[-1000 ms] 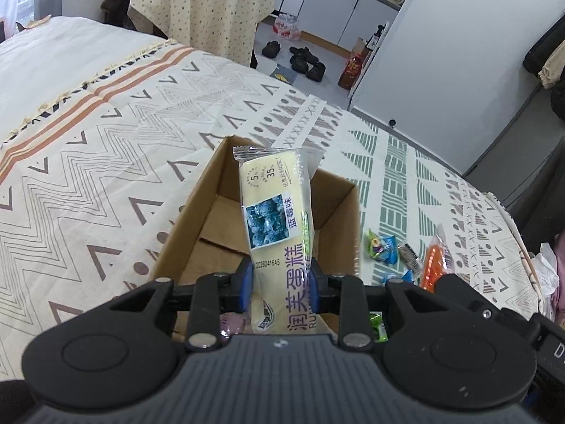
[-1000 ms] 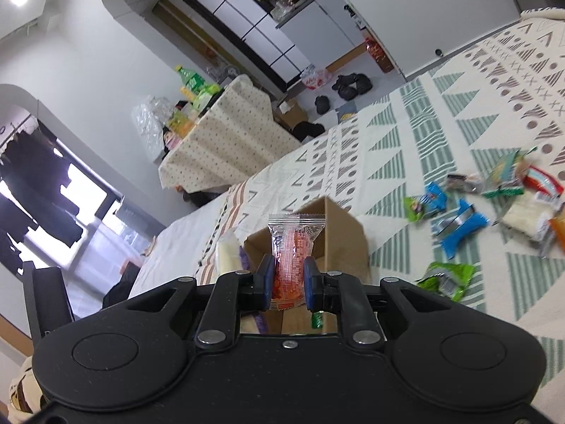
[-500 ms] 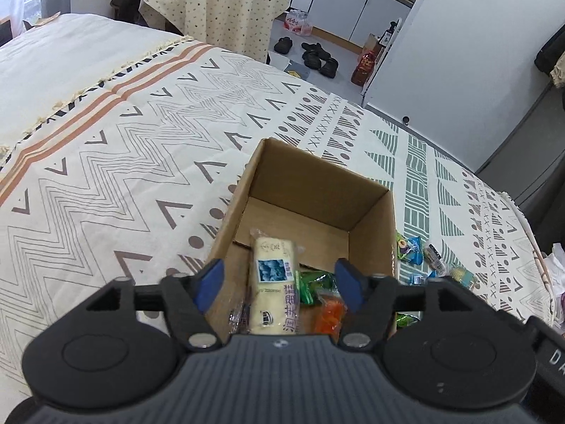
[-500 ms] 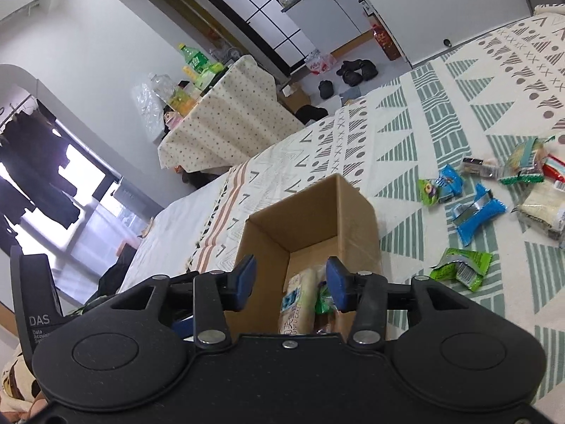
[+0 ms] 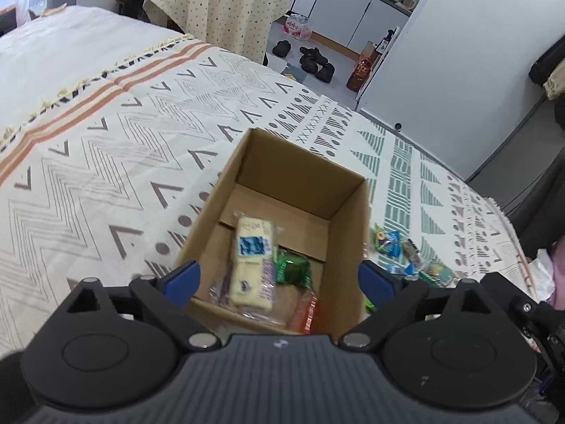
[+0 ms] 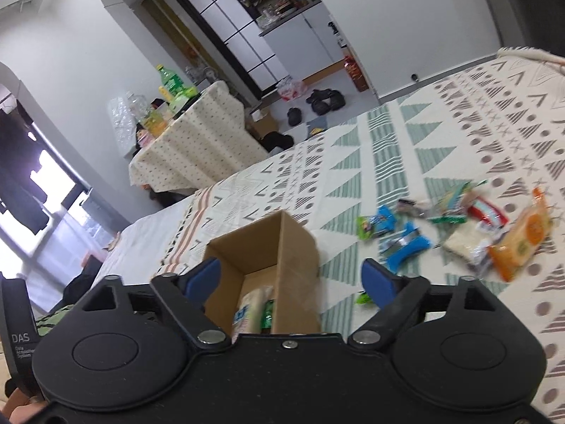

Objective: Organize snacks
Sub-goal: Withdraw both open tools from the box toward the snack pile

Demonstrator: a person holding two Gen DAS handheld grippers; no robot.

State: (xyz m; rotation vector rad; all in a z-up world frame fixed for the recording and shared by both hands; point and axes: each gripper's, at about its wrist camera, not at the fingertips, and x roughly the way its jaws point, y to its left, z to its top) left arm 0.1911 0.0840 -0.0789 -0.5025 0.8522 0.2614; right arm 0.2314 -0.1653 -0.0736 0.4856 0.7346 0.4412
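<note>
Both grippers, left (image 5: 279, 279) and right (image 6: 291, 282), are spread wide, holding nothing. The box (image 5: 348, 219) sits between their fingers on a patterned bedspread (image 5: 106, 148); snacks (image 6: 459, 233) lie scattered right of it. Shoes (image 5: 310, 60) on the floor beyond.

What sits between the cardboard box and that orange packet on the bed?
In the right wrist view, blue packets lie between the cardboard box and the orange packet.
</note>
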